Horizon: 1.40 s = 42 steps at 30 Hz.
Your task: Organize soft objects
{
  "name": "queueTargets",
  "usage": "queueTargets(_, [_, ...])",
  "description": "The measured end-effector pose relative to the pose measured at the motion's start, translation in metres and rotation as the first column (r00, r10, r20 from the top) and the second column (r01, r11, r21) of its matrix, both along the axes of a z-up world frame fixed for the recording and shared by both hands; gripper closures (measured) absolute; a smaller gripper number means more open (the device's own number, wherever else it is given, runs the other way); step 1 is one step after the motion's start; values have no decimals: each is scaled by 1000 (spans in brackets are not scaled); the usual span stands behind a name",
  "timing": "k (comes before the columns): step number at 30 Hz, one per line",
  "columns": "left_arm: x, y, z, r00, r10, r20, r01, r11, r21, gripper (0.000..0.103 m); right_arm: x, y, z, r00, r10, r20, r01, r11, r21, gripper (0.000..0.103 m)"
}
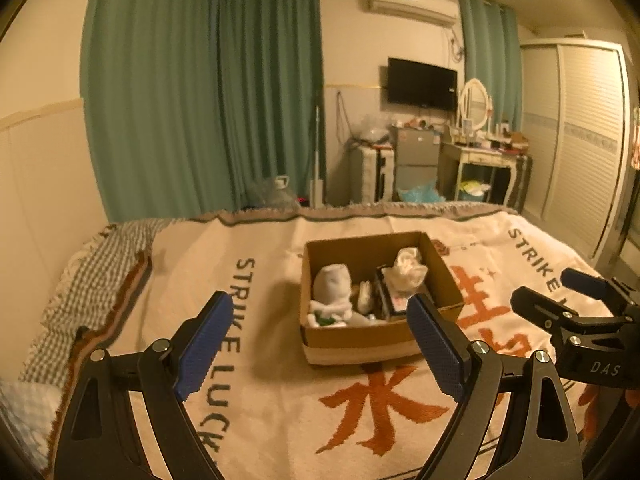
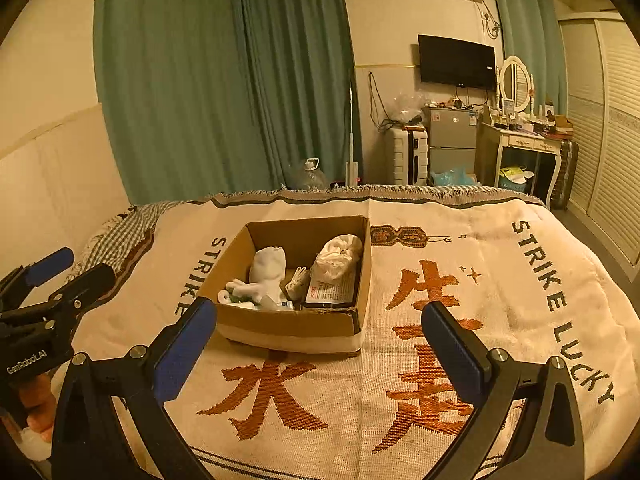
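Note:
A brown cardboard box (image 1: 360,334) (image 2: 288,324) stands on the bed's cream blanket. Inside lie a white rolled sock (image 1: 333,284) (image 2: 269,267), a crumpled white cloth (image 1: 408,268) (image 2: 338,256), a small white-and-green item (image 2: 240,294) and a flat printed packet (image 2: 332,292). My left gripper (image 1: 320,348) is open and empty, hovering just in front of the box. My right gripper (image 2: 320,344) is open and empty, also in front of the box. Each gripper shows in the other's view: the right one (image 1: 560,292), the left one (image 2: 76,272).
The blanket (image 2: 500,264) with orange characters and black lettering covers the bed. A checked sheet (image 1: 96,268) shows at the left edge. Green curtains, a white suitcase (image 2: 408,156), a small fridge, a dressing table and a wardrobe stand beyond the bed's foot.

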<state>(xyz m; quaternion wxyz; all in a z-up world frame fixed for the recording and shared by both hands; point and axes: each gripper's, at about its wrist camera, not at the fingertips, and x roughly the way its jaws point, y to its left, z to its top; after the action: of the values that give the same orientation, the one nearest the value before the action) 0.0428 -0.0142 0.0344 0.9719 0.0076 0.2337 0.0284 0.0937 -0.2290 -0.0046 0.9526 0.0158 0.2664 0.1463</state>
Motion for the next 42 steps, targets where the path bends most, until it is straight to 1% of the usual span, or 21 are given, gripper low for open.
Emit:
queueTargets(18, [6, 4, -10, 1000, -3, -26, 3, 1000, -16, 13, -3, 5, 4, 1000, -2, 1, 2, 1000, 10, 0])
queueTargets(23, [5, 5, -10, 1000, -12, -28, 11, 999, -34, 13, -3, 6, 4, 1000, -8, 1, 8, 1000, 1, 0])
queueTargets(33, [6, 5, -12, 999, -20, -40, 19, 999, -31, 13, -1, 10, 3, 1000, -6, 5, 6, 1000, -14, 0])
queueTargets(42, [5, 7, -12, 999, -17, -27, 17, 1000, -23, 13, 0, 12, 2, 1000, -4, -1, 4, 1000, -11, 0])
